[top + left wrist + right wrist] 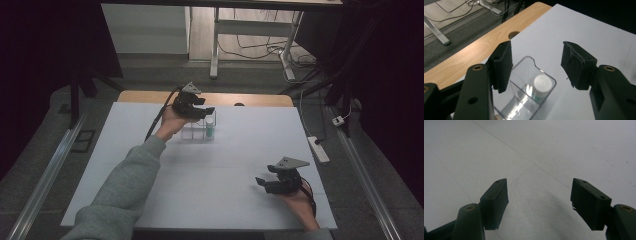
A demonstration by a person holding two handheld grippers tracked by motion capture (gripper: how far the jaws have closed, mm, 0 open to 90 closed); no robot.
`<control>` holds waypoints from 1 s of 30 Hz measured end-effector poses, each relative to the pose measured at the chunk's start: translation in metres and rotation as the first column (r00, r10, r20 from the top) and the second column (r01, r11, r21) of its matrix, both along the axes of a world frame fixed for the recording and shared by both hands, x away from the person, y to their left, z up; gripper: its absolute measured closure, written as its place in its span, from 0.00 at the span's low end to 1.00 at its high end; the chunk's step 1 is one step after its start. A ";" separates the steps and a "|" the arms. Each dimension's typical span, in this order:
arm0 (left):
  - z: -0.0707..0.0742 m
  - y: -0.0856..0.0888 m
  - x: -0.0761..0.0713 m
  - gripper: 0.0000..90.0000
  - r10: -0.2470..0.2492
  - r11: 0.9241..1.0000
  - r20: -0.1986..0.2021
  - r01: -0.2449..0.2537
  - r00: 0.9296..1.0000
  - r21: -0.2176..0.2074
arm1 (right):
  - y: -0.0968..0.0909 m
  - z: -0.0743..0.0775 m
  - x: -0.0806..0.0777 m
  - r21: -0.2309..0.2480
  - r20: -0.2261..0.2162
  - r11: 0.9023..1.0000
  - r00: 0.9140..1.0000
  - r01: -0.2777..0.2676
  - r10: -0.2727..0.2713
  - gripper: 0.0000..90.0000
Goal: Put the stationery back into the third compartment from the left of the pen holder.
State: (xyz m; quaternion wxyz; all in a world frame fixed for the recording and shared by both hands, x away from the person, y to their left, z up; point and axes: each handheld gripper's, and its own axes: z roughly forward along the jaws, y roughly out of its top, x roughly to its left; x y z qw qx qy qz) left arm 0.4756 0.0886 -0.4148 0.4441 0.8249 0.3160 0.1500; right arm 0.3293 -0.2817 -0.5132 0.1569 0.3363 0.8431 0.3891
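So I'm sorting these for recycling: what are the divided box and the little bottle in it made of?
The divided box looks like clear hard plastic, glossy: you see through its walls, with bright glints. The little bottle seems clear too, glass or plastic, with a matt white cap.

Grey floor [45, 165]; white desk [250, 30]

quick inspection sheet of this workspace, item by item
surface: white sheet over a wooden table, which has a round hole at the far edge.
job's things: clear divided box; white-capped bottle upright in its end compartment.
clutter: nothing seen.
grippers: left gripper above the box, fingers apart, nothing between them; right gripper open over bare sheet.
cables: black cable trails from the left gripper; loose wires on the floor beyond.
surroundings: power strip on grey floor at the right, desk legs behind, dark sides.
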 end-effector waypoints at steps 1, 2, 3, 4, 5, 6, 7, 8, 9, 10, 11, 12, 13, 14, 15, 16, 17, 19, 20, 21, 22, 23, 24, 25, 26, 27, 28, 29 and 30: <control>0.000 0.002 -0.002 0.46 -0.003 1.000 -0.004 0.003 1.000 0.005 | 0.000 0.000 0.000 0.001 0.000 1.000 1.000 0.000 0.000 0.33; 0.000 0.004 -0.004 0.46 -0.006 1.000 -0.005 0.006 1.000 0.009 | 0.000 0.000 0.000 0.000 0.001 1.000 1.000 0.001 -0.001 0.33; 0.000 0.006 -0.006 0.46 -0.006 1.000 -0.003 0.006 1.000 0.013 | 0.000 0.000 -0.001 0.000 0.003 1.000 1.000 0.001 -0.001 0.33; 0.001 0.008 -0.009 0.46 -0.008 1.000 -0.001 0.008 1.000 0.017 | 0.000 0.000 -0.001 -0.001 0.004 1.000 1.000 0.000 0.000 0.33; 0.001 0.009 -0.011 0.46 -0.010 1.000 -0.001 0.010 1.000 0.020 | 0.000 0.001 -0.001 -0.002 0.004 1.000 1.000 -0.001 0.001 0.33; 0.002 0.011 -0.014 0.46 -0.011 1.000 0.003 0.011 1.000 0.024 | 0.000 0.001 -0.001 -0.002 0.005 1.000 1.000 -0.001 0.001 0.33; 0.002 0.013 -0.017 0.46 -0.012 1.000 0.006 0.011 1.000 0.029 | 0.000 0.001 -0.001 0.000 0.005 1.000 1.000 -0.002 0.002 0.33; 0.002 0.015 -0.020 0.45 -0.014 0.999 0.007 0.013 1.000 0.029 | 0.000 0.001 -0.001 0.000 0.006 1.000 1.000 -0.002 0.002 0.33; 0.003 0.017 -0.023 0.45 -0.015 0.999 0.008 0.015 1.000 0.031 | 0.000 0.001 -0.001 -0.001 0.006 1.000 1.000 -0.001 0.001 0.33; 0.003 0.019 -0.027 0.45 -0.016 0.999 0.008 0.015 1.000 0.029 | 0.000 0.001 -0.001 0.000 0.006 1.000 1.000 -0.001 0.001 0.33; 0.004 0.022 -0.030 0.44 -0.017 1.000 0.005 0.017 1.000 0.026 | 0.000 0.001 -0.001 -0.002 0.006 1.000 1.000 -0.003 0.003 0.33; 0.004 0.024 -0.033 0.44 -0.021 1.000 0.001 0.021 1.000 0.022 | 0.000 0.001 -0.001 -0.006 0.006 1.000 1.000 -0.004 0.004 0.33; 0.004 0.026 -0.035 0.43 -0.023 0.999 -0.001 0.023 1.000 0.022 | 0.001 0.001 -0.001 -0.002 0.005 1.000 1.000 -0.004 0.004 0.33; 0.003 0.028 -0.040 0.43 -0.028 0.999 -0.004 0.028 1.000 0.024 | 0.001 0.001 -0.001 -0.002 0.005 1.000 1.000 -0.004 0.004 0.33; 0.002 0.030 -0.043 0.43 -0.032 0.999 -0.006 0.032 0.999 0.028 | 0.001 0.001 -0.001 -0.004 0.005 1.000 1.000 -0.003 0.003 0.33; 0.001 0.031 -0.046 0.42 -0.034 0.999 -0.008 0.035 0.999 0.026 | 0.001 0.001 -0.001 -0.004 0.006 1.000 1.000 -0.003 0.003 0.33; 0.000 0.035 -0.050 0.42 -0.040 0.999 -0.014 0.040 0.999 0.016 | 0.001 0.001 -0.001 -0.004 0.006 1.000 1.000 -0.003 0.003 0.33; -0.002 0.039 -0.056 0.42 -0.044 0.999 -0.012 0.044 0.999 0.018 | 0.001 0.001 -0.001 -0.007 0.005 1.000 1.000 -0.003 0.003 0.33; -0.004 0.041 -0.059 0.41 -0.042 0.999 -0.013 0.042 0.999 0.021 | 0.001 0.001 -0.001 -0.007 0.006 1.000 1.000 -0.003 0.003 0.33; -0.006 0.044 -0.062 0.41 -0.040 0.999 -0.019 0.041 0.999 0.019 | 0.001 0.001 -0.001 -0.008 0.007 1.000 1.000 -0.004 0.004 0.33; -0.008 0.047 -0.067 0.41 -0.039 0.999 -0.022 0.039 0.999 0.012 | 0.001 0.001 -0.002 -0.007 0.007 1.000 1.000 -0.003 0.003 0.33; -0.010 0.050 -0.070 0.41 -0.037 0.999 -0.025 0.038 0.999 0.010 | 0.001 0.001 -0.002 -0.007 0.006 1.000 1.000 -0.003 0.003 0.33; -0.012 0.052 -0.073 0.40 -0.036 0.999 -0.025 0.036 0.999 0.009 | 0.001 0.001 -0.002 -0.006 0.006 1.000 1.000 -0.003 0.003 0.33; -0.015 0.055 -0.078 0.40 -0.034 0.999 -0.028 0.034 0.999 -0.002 | 0.001 0.001 -0.001 -0.006 0.005 1.000 1.000 -0.003 0.003 0.33; -0.017 0.057 -0.081 0.40 -0.036 0.999 -0.030 0.036 0.999 -0.002 | 0.001 0.001 -0.001 -0.008 0.006 1.000 1.000 -0.004 0.004 0.33; -0.020 0.060 -0.086 0.40 -0.031 1.000 -0.028 0.031 0.999 0.000 | 0.001 0.001 -0.001 -0.007 0.005 1.000 1.000 -0.003 0.004 0.33; -0.022 0.061 -0.089 0.40 -0.028 1.000 -0.028 0.028 0.999 0.001 | 0.001 0.002 -0.002 -0.006 0.007 1.000 1.000 -0.004 0.004 0.33; -0.026 0.065 -0.093 0.40 -0.028 1.000 -0.031 0.028 0.999 0.004 | 0.001 0.002 -0.002 -0.003 0.008 1.000 1.000 -0.003 0.003 0.33; -0.029 0.067 -0.097 0.39 -0.027 1.000 -0.034 0.028 0.999 0.006 | 0.001 0.002 -0.002 -0.002 0.009 1.000 1.000 -0.002 0.002 0.33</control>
